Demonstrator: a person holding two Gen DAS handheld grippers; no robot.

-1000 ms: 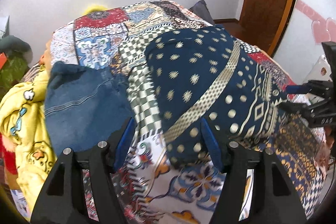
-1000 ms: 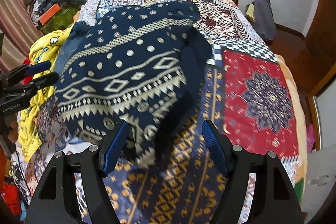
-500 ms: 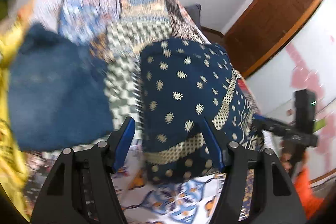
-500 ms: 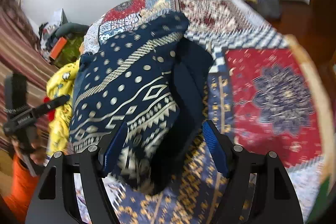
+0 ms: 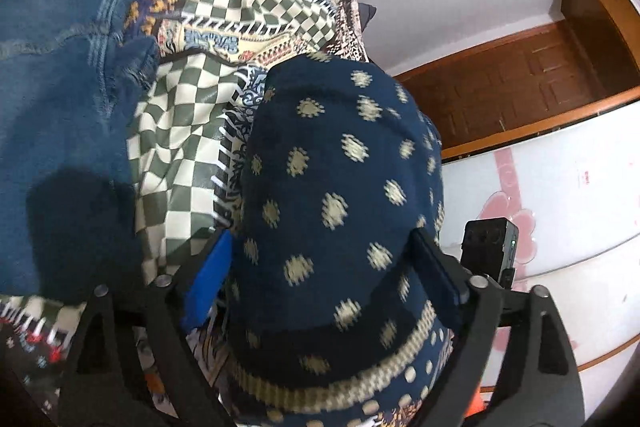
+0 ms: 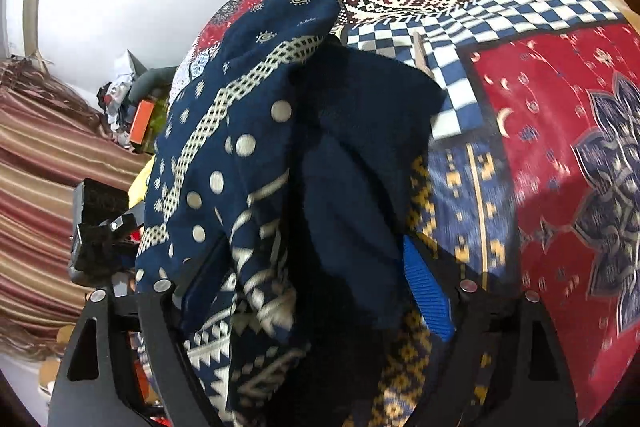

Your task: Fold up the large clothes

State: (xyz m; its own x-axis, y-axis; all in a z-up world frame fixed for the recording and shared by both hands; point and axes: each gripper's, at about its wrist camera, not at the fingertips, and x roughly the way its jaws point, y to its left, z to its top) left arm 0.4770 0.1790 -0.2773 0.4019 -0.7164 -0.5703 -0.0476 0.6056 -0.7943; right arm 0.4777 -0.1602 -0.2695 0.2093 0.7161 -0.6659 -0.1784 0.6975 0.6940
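— Blue-padded, both of them. The left gripper (image 5: pixel 320 267) has its jaws spread wide, with the navy garment (image 5: pixel 340 187) bulging up between them; the left pad (image 5: pixel 208 279) sits just at the cloth's edge.

— Is it clamped on the cloth?

— No. The jaws stand released, one on each side of the folded bulk. Whether the pads touch the fabric cannot be told through the blur.

— And the right gripper (image 6: pixel 316 291)?

— Jaws apart as well. The garment (image 6: pixel 248 163) fills the gap, patterned face to the left and a plain dark fold to the right. Its right pad (image 6: pixel 426 291) shows just beside that dark fold; the left one is mostly hidden behind cloth.

— Where does the garment lie?

— On the patchwork bedspread (image 5: pixel 240 3), a folded mound with cream dots and a woven band across it. In the right view it runs from the gripper up toward the head of the bed, over the red panel's (image 6: pixel 560 147) left neighbour.

— Anything beside it?

— Denim jeans (image 5: pixel 60 99) to the left, on the checked patch. Farther out, a wooden door (image 5: pixel 540 83) and a striped curtain (image 6: pixel 36 179).
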